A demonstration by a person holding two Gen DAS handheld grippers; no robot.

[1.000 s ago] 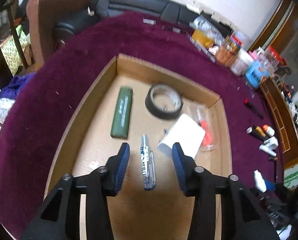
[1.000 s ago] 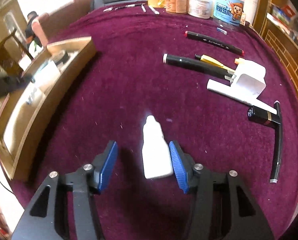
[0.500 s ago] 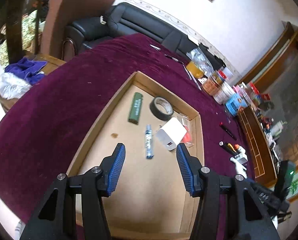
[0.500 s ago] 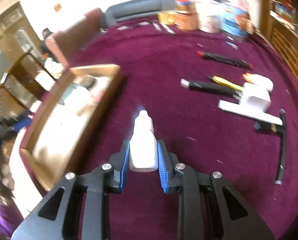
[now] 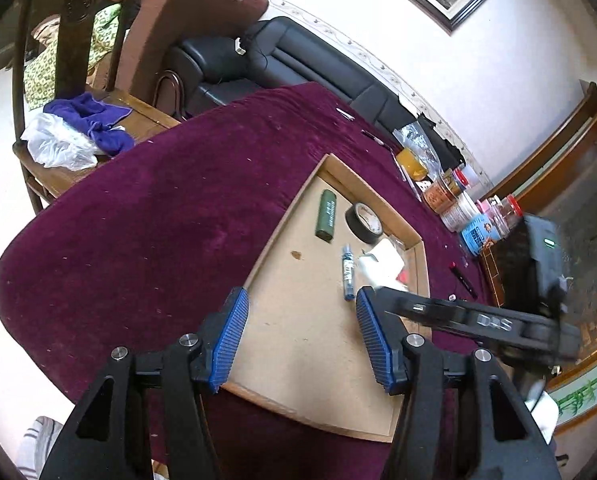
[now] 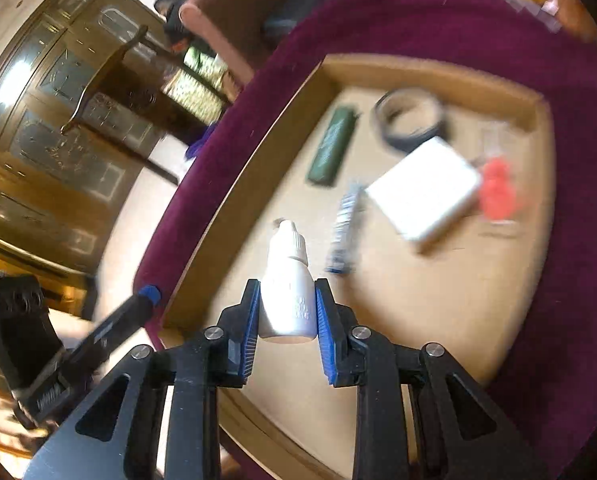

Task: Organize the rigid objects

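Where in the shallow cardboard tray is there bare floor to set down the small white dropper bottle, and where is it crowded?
Bare floor fills the near half of the shallow cardboard tray, from its near rim up to the blue-and-clear pen. The far end is crowded: green rectangular case, black tape roll and white flat box. The right gripper holds the small white dropper bottle there.

So the table [image 5: 146,248] has a maroon velvet cover, a shallow wooden tray [image 5: 282,220] on it, jars [image 5: 454,200] clustered at the far edge.
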